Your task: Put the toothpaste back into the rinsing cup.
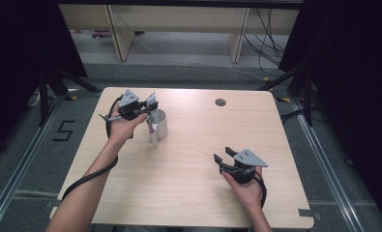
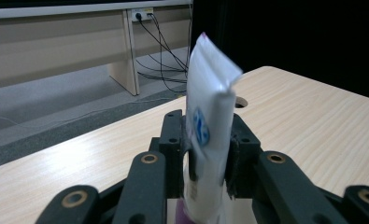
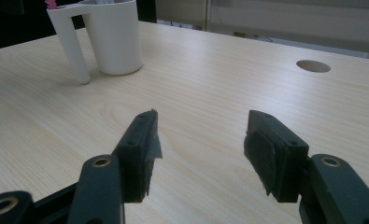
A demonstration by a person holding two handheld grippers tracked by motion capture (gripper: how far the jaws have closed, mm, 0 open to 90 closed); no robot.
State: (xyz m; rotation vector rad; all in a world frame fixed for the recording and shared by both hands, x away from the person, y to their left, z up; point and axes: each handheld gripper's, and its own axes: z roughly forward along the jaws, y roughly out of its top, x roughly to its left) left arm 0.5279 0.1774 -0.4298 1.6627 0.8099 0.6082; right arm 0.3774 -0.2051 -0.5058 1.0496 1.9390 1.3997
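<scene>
A white tube (image 2: pixel 210 107) with a blue mark stands upright between the jaws of my left gripper (image 2: pixel 208 154), crimped end up, and both pads lie against its sides. In the high view the left gripper (image 1: pixel 149 108) holds the tube (image 1: pixel 151 102) over a white cup (image 1: pixel 160 123) at the table's back left. The tube's pink cap end (image 1: pixel 151 129) hangs down by the cup's handle; I cannot tell whether it rests in the cup. My right gripper (image 1: pixel 223 155) sits low at the front right, open and holding nothing. From the right gripper (image 3: pixel 201 149), the cup (image 3: pixel 117 37) is far off to the upper left.
The light wooden table (image 1: pixel 193 193) has a round cable hole (image 1: pixel 220 102) at the back right of centre. Black curtains and stand legs flank the table, and cables lie on the floor behind it.
</scene>
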